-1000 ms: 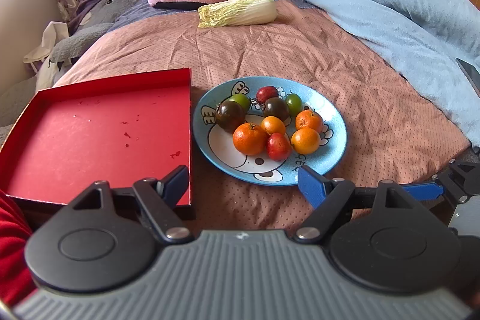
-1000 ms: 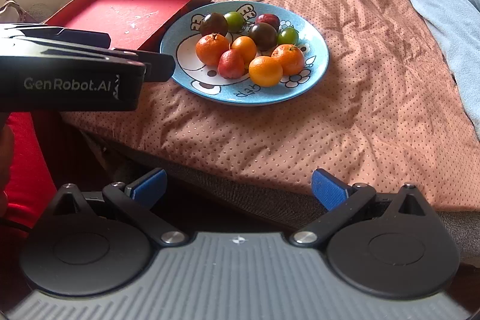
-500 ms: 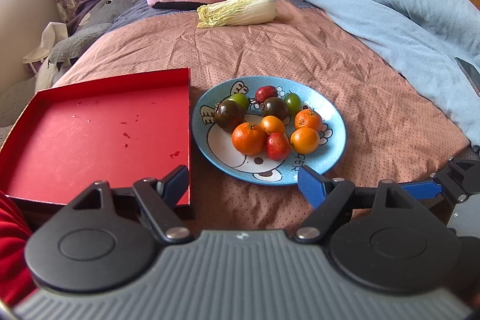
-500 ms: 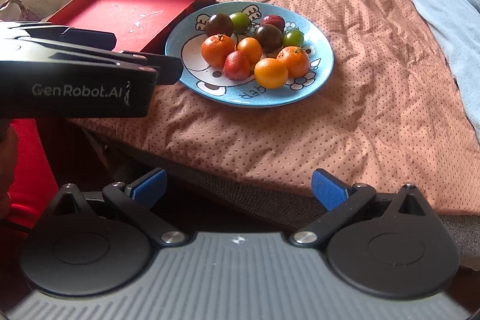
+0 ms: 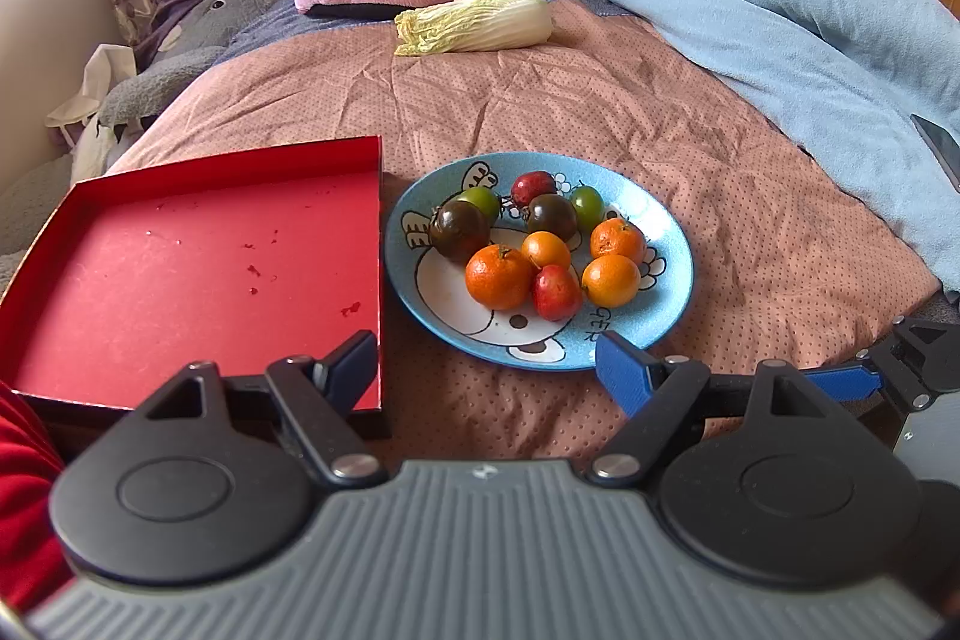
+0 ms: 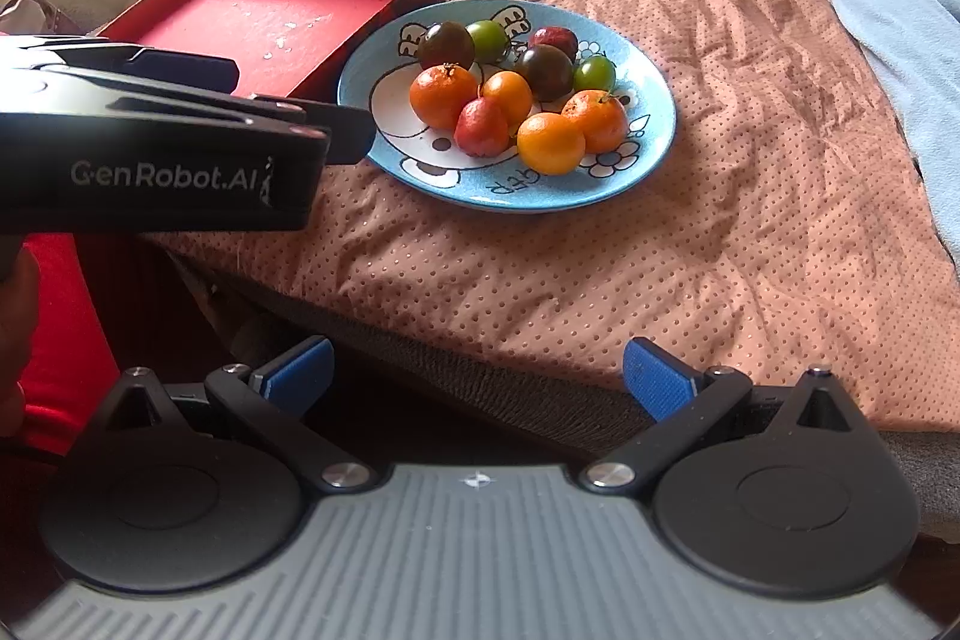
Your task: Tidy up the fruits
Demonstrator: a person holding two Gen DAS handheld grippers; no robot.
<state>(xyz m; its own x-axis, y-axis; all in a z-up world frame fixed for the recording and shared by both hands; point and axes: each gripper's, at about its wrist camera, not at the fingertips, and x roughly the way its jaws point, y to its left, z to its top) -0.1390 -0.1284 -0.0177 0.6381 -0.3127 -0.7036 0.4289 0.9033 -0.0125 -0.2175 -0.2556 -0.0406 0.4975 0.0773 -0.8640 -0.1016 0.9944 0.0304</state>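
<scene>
Both claws are held wide open and empty at the near edge of the bed [image 5: 600,100]. The left claw [image 5: 486,364] is poised low over the bedspread, its fingers clear of everything, with the blue plate [image 5: 672,304] of fruits [image 5: 540,244] just ahead and the red tray [image 5: 180,280] ahead to its left, beside the plate. The right claw [image 6: 477,376] is kept further back, off the bed's edge, well apart from the plate [image 6: 654,124], on which the fruits [image 6: 516,94] are piled. A cabbage [image 5: 480,22] is seen beyond.
</scene>
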